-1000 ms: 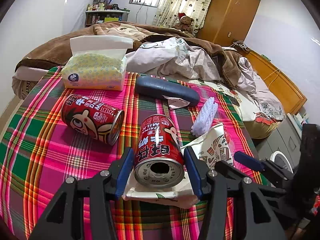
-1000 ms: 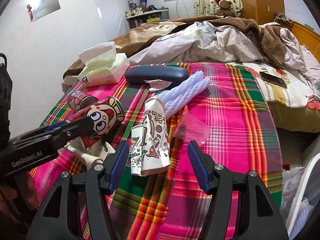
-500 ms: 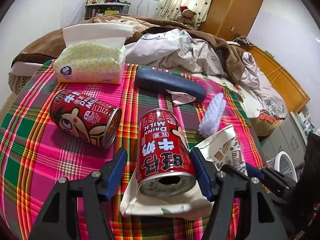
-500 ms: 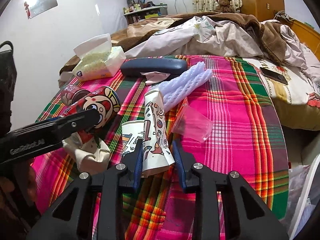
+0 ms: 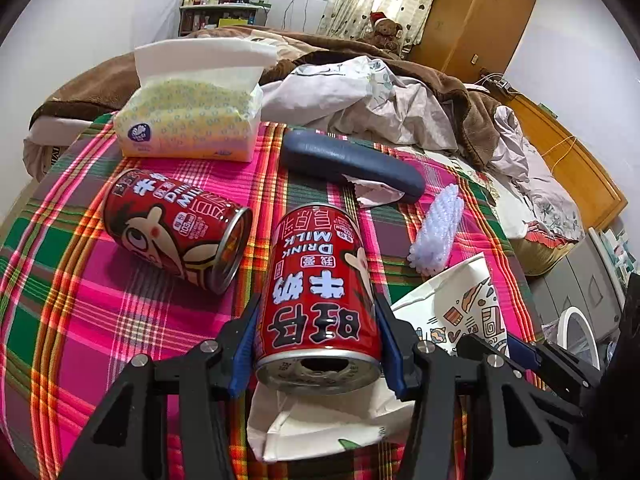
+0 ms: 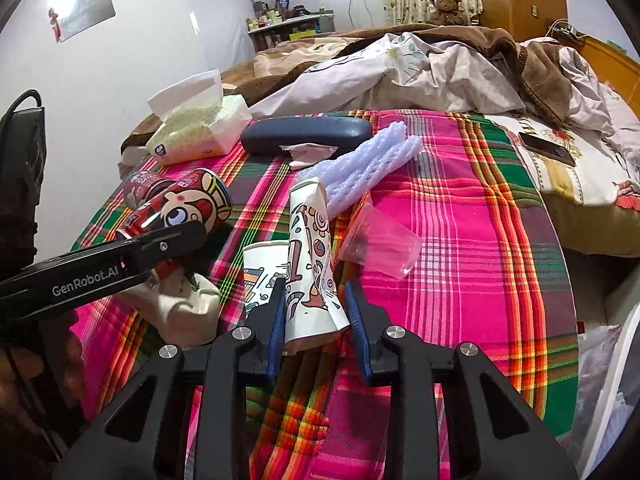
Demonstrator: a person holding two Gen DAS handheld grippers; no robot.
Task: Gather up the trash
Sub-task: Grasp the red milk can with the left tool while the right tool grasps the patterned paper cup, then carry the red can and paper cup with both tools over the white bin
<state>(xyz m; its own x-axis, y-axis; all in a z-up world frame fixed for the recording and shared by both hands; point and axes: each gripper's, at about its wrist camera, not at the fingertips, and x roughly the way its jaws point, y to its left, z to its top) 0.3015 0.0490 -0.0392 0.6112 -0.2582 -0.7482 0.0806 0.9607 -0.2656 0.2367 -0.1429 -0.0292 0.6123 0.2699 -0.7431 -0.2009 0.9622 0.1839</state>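
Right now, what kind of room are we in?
Most likely a bedroom: there is a bed with rumpled blankets, a wooden wardrobe, and a teddy bear by the curtains.

Between my blue-padded black left gripper (image 5: 316, 344) sits a red milk can (image 5: 318, 300) with white lettering and a silver top. At centre left of that frame a second red can (image 5: 176, 230) shows a cartoon face. The cloth (image 5: 80, 320) under everything is plaid in hot pink, green, orange and white. At upper left, the tissue pack (image 5: 188, 120) is pale yellow with small dots and white tissue. My right gripper (image 6: 314, 312), also black with blue pads, flanks a white paper cup (image 6: 310, 256) printed with orange, blue and black doodles. Above it lie a lilac foam net (image 6: 360, 168), a navy case (image 6: 306, 134) and a clear pink-tinted bag (image 6: 380, 240).
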